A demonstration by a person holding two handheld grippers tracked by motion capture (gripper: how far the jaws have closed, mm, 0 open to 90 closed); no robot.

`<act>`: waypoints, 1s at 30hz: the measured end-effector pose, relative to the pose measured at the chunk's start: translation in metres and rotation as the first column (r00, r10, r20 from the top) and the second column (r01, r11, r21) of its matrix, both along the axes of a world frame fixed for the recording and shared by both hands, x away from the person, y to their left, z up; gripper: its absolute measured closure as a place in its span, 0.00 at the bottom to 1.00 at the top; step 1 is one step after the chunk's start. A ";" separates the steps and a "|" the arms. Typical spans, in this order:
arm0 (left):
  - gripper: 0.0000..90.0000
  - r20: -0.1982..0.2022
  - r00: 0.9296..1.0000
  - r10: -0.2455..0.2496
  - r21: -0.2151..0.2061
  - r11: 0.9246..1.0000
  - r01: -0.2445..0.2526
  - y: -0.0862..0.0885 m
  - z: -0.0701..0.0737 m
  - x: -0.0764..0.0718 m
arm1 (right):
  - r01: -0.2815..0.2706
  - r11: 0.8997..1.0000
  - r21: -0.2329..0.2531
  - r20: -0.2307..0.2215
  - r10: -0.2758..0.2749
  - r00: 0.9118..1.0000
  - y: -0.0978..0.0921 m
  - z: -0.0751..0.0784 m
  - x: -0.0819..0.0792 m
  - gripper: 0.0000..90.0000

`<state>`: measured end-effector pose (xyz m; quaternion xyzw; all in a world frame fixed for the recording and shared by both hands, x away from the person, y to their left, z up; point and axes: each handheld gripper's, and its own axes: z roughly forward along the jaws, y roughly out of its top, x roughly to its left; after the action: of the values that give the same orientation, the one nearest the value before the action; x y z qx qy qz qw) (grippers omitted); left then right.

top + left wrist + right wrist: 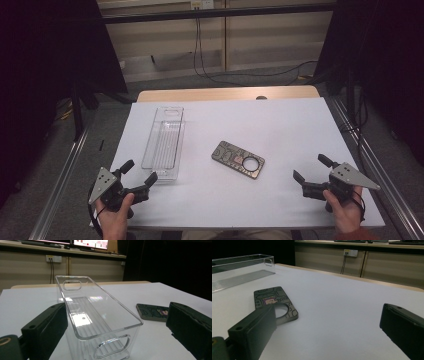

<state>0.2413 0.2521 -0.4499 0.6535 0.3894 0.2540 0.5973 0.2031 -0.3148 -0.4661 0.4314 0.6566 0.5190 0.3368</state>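
A long clear plastic bin [163,142] lies on the white table left of centre, empty. Its near end with a handle slot [110,346] sits between my left gripper's open jaws in the left gripper view. A dark patterned phone case [238,159] with a round hole lies flat mid-table; it also shows as the case [152,311] and the case [275,305]. My left gripper [139,171] is open at the bin's near end. My right gripper [313,167] is open at the right, apart from the case, holding nothing.
The white sheet [280,125] covers the table, with a wooden edge [225,93] at the back. Metal rails [372,165] run along both sides. Cables [210,70] hang down the back wall. Dark curtains stand left and right.
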 end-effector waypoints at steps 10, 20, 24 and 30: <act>0.04 0.000 1.000 -0.016 0.027 1.000 0.016 -0.001 0.000 0.003 | 0.003 1.000 0.019 -0.016 -0.002 1.000 -0.002 -0.002 -0.001 0.00; 0.04 -0.002 1.000 -0.011 0.020 1.000 0.011 -0.001 -0.001 0.005 | -0.012 1.000 0.019 -0.025 0.013 1.000 -0.002 -0.003 0.001 0.00; 0.04 -0.004 1.000 -0.022 0.030 0.999 0.022 0.000 -0.001 0.004 | -0.021 1.000 0.018 -0.025 0.022 0.999 0.000 -0.002 0.000 0.00; 0.04 0.008 1.000 -0.027 0.032 0.999 0.027 0.001 0.001 0.000 | -0.062 0.998 0.012 -0.043 0.063 0.997 0.006 -0.002 0.000 0.00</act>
<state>0.2413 0.2530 -0.4487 0.6673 0.3738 0.2548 0.5917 0.2027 -0.3092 -0.4686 0.4235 0.6742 0.5233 0.3038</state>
